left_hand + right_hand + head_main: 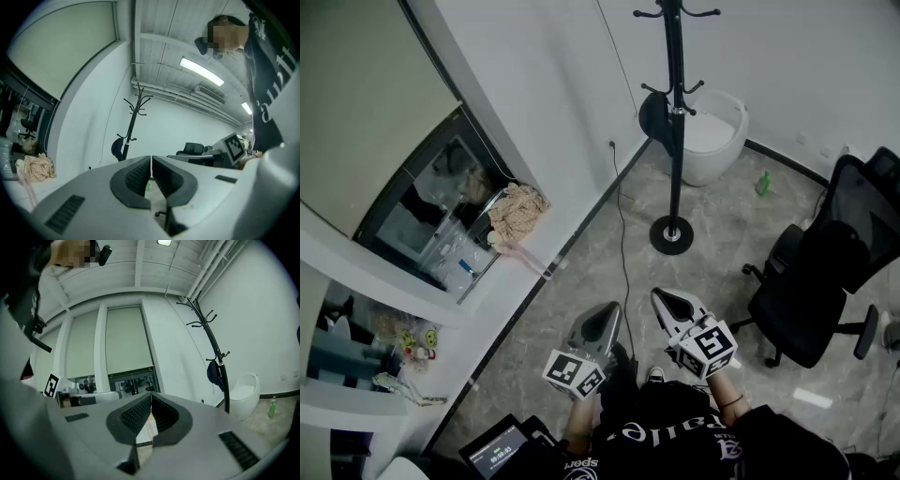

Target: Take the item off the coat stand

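Observation:
A black coat stand [675,122] rises from a round base on the tiled floor ahead of me. A dark cap [654,116] hangs from one of its low hooks on the left side; the same cap [117,148] shows in the left gripper view and again, cap [214,373], in the right gripper view. My left gripper [607,317] and right gripper [667,302] are held side by side near my body, well short of the stand. Both have their jaws shut with nothing between them.
A white round bin [712,136] stands behind the stand against the wall. A black office chair [825,272] is at the right. A cable [621,216] runs down the wall and across the floor. A crumpled cloth [517,212] lies on the ledge at left.

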{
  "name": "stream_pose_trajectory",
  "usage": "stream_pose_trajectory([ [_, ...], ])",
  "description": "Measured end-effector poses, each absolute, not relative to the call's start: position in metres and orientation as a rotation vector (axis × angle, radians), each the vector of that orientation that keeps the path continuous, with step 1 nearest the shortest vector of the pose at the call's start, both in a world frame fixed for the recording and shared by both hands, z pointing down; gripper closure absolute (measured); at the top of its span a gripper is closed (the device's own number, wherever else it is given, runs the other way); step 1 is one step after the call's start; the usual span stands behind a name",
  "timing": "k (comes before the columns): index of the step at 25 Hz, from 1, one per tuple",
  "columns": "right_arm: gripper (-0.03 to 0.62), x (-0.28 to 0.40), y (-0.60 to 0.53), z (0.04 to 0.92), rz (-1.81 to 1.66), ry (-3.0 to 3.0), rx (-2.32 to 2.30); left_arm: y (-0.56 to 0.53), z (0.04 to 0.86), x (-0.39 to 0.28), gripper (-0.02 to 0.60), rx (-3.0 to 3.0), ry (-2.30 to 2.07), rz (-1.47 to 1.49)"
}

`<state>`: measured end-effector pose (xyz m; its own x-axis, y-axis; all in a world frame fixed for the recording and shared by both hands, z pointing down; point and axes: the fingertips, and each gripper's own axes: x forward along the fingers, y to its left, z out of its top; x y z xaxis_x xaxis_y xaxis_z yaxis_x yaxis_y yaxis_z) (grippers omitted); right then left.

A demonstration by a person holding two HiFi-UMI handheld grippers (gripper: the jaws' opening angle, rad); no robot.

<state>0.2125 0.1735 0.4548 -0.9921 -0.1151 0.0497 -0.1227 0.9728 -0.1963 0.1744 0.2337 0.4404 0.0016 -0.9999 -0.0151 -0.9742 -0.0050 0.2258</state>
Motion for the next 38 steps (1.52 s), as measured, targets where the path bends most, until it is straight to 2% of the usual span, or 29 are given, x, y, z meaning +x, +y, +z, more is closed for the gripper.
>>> stream_pose_trajectory([
  [12, 0.577, 0.122, 0.122, 0.456, 0.300, -3.065, 0.261, 0.175, 0.454, 0.091, 0.578, 2.201, -1.992, -0.264],
  [20, 0.577, 0.016, 0.091, 0.447, 0.290, -3.071, 0.314, 0.140, 0.434, -0.021, 0.578, 2.234, -1.975, -0.221],
  [27, 0.577, -0.050, 0.065, 0.443, 0.269, -3.062, 0.453, 0.113, 0.421, -0.100, 0.577, 2.322, -1.927, -0.226],
  [32, 0.577, -0.071, 0.054, 0.451, 0.273, -3.020, 0.530, 0.092, 0.430, -0.127, 0.578, 2.345, -1.826, -0.266],
  [38, 0.577, -0.071, 0.032, 0.460, 0.293, -2.972, 0.622, 0.064, 0.445, -0.125, 0.578, 2.375, -1.706, -0.229],
])
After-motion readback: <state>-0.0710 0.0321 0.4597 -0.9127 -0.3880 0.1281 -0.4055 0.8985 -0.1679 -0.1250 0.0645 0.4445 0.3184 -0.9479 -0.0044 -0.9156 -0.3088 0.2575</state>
